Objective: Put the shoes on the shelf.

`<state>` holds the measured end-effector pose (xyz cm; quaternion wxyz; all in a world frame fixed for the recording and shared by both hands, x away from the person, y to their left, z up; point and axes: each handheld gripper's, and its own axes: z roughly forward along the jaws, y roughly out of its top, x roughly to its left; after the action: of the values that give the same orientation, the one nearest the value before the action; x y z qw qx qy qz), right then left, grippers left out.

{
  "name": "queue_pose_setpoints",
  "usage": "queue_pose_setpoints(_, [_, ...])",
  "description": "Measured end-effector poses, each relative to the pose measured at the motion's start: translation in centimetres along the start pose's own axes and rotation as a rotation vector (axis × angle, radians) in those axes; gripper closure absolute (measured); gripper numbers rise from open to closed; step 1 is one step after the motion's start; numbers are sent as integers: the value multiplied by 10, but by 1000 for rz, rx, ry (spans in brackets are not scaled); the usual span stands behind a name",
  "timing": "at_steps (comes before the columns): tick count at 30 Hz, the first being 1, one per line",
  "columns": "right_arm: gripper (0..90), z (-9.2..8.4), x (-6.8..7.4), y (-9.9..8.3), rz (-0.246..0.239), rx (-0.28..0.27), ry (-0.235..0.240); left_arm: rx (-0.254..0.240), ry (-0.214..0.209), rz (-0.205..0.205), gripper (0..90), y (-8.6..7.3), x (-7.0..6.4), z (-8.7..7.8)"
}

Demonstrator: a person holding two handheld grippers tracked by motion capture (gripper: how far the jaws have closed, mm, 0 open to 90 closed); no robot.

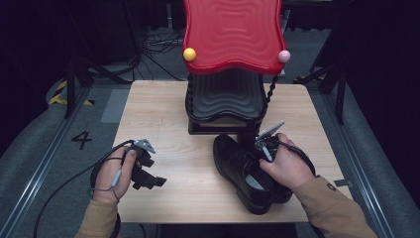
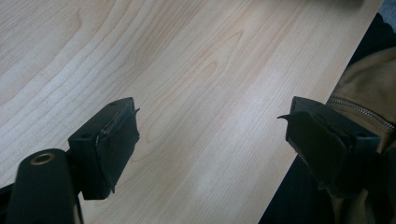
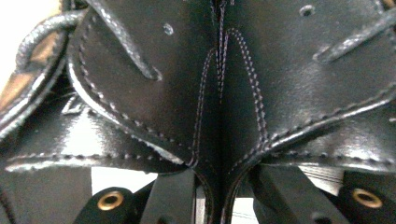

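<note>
Shoes (image 1: 247,173): right claw (image 1: 262,148) pinches both inner walls together; grip deep, lift level w/o slipping. Left claw (image 2: 210,140) released, idle over table (image 1: 163,114).

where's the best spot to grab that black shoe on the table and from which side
Take the black shoe at its back seam, from the heel end. The right gripper view shows the right tongs pinching two leather edges pressed together, a thin stiff ridge. The toe is broad and rounded, harder to pinch.
</note>
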<state>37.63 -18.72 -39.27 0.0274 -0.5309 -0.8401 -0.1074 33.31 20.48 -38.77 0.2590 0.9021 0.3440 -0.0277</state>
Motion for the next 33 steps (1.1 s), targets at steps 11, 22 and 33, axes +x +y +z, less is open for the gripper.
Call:
queue_pose_setpoints(11, [822, -50, 9, -20, -12, 0, -18, -7, 4, -5, 176, -2, 0, -3])
queue_pose_setpoints(22, [822, -96, 4, -29, 1, -24, -17, -11, 10, -3, 176, -3, 0, -6])
queue_pose_setpoints(33, [822, -140, 3, -27, 6, -49, 11, -14, 8, -7, 175, -5, -1, -8])
